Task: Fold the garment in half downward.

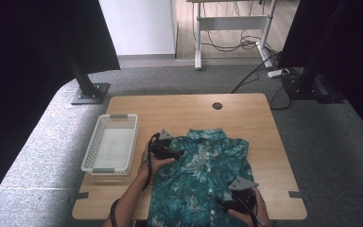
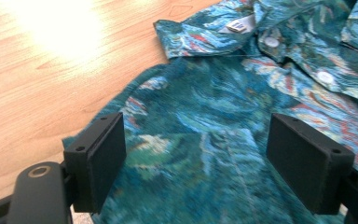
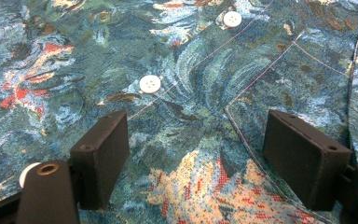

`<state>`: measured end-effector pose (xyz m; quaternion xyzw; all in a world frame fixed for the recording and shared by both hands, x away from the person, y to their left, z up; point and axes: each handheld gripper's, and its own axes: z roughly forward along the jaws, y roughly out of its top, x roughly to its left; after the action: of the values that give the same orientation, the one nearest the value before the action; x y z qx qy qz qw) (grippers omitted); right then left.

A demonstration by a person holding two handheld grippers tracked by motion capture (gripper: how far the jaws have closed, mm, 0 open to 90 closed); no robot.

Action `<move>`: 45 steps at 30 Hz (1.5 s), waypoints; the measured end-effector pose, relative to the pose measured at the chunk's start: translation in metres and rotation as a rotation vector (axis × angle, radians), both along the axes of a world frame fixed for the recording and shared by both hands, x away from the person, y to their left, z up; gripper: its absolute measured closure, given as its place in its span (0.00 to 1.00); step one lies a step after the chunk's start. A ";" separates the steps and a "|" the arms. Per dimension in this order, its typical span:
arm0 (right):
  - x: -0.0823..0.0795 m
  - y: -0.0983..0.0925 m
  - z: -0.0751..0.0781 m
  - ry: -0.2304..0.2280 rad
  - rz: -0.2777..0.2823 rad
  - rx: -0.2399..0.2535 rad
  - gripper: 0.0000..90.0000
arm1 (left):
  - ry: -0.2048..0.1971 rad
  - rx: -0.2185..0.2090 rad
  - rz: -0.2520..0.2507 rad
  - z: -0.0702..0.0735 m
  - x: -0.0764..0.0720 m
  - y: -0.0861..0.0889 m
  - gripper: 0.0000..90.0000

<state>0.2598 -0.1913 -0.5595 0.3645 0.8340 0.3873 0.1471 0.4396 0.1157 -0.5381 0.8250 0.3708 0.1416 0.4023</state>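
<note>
The left gripper is held with its jaws spread wide and nothing between them, poised over the shoulder of the teal printed shirt near its left edge, just below the collar. The right gripper is likewise released, its jaws parted above the button placket at the near right of the garment. The shirt is spread front-up across the middle of the wooden table, its hem reaching the near edge, with a white basket lying to its left. The fabric is judged light, thin and limp, likely to sag and slip when lifted; a pinch through a seam, the shoulder or a doubled edge is judged surest.
</note>
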 end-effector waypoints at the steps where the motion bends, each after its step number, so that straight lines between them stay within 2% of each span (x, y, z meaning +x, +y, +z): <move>1: -0.001 -0.001 0.000 -0.004 0.002 -0.001 0.25 | -0.001 0.002 0.001 0.000 0.001 -0.001 0.22; 6: -0.002 -0.002 0.000 0.000 0.006 0.000 0.25 | 0.002 0.029 0.001 -0.001 0.012 -0.003 0.22; 14: -0.004 -0.005 0.000 0.001 0.009 0.002 0.25 | 0.025 0.021 -0.001 -0.008 0.028 -0.003 0.22; 26: -0.009 -0.008 0.000 0.003 0.006 0.008 0.25 | 0.047 0.028 -0.024 -0.011 0.031 -0.004 0.23; 31: -0.009 -0.008 0.000 0.003 0.008 0.010 0.25 | 0.054 0.018 -0.030 -0.011 0.033 -0.004 0.23; 35: -0.009 -0.008 0.000 0.003 0.008 0.010 0.25 | 0.065 -0.013 -0.035 -0.011 0.034 -0.001 0.25; 39: -0.009 -0.008 0.000 0.003 0.009 0.009 0.25 | 0.095 -0.055 -0.050 -0.011 0.038 0.004 0.28; 45: -0.009 -0.008 0.000 0.003 0.009 0.010 0.25 | 0.124 -0.071 -0.073 -0.010 0.043 0.003 0.31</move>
<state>0.2507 -0.1997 -0.5596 0.3620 0.8340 0.3915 0.1421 0.4828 0.1191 -0.5476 0.8305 0.3692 0.0623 0.4124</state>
